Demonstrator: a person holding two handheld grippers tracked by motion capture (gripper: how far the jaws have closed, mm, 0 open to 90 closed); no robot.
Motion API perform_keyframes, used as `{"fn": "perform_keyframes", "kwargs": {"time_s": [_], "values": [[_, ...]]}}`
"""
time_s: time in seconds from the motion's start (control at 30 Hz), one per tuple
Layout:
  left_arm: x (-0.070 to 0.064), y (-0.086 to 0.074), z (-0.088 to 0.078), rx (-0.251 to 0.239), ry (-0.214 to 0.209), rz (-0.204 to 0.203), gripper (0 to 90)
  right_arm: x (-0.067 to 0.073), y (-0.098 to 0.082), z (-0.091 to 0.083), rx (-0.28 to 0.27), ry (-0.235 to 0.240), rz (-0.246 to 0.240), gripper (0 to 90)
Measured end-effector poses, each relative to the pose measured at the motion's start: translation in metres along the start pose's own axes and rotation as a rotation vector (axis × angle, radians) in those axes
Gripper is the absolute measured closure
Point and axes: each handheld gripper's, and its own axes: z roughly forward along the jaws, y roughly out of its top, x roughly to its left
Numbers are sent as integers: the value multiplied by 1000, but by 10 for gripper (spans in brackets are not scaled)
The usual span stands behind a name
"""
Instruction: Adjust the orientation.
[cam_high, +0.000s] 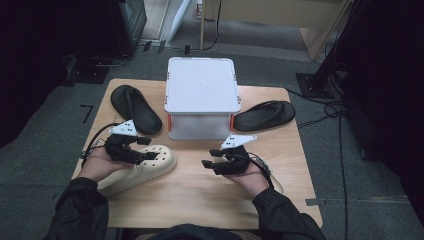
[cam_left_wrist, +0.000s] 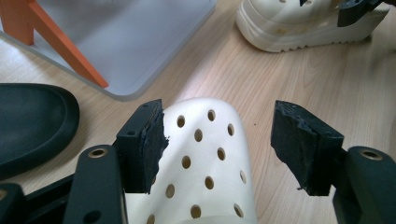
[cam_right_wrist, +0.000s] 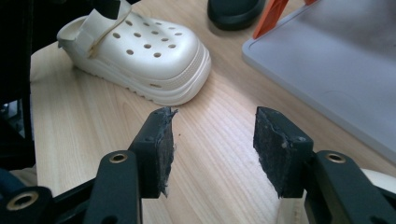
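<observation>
Both grippers, left (cam_high: 145, 148) and right (cam_high: 211, 161), gape open, left seemingly over a cream clog (cam_left_wrist: 205, 163).

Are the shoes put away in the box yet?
Nothing looks done yet. The white lidded plastic box is closed, and both black slide sandals lie beside it on the wooden table. The open left gripper hovers over the cream perforated clog; the right gripper is open, holding nothing. All shoes remain out.
</observation>
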Motion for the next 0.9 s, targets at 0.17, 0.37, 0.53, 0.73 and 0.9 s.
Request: {"fn": "perform_keyframes", "kwargs": {"time_s": [0.17,0.37,0.53,0.73,0.9], "values": [[2,-2,-4,-10,5,-5,366,0,0,0,-1,5,3,479],[7,-9,-13,-46,27,-38,366,-3,0,0,-4,8,14,468],[9,-17,-23,-52,58,-49,367,-6,1,0,-17,9,13,467],[14,-35,-39,-71,99,-78,381,-7,5,3,-34,26,23,461],[15,-48,-47,-67,106,-94,391,-7,8,7,-29,34,13,457]]}}
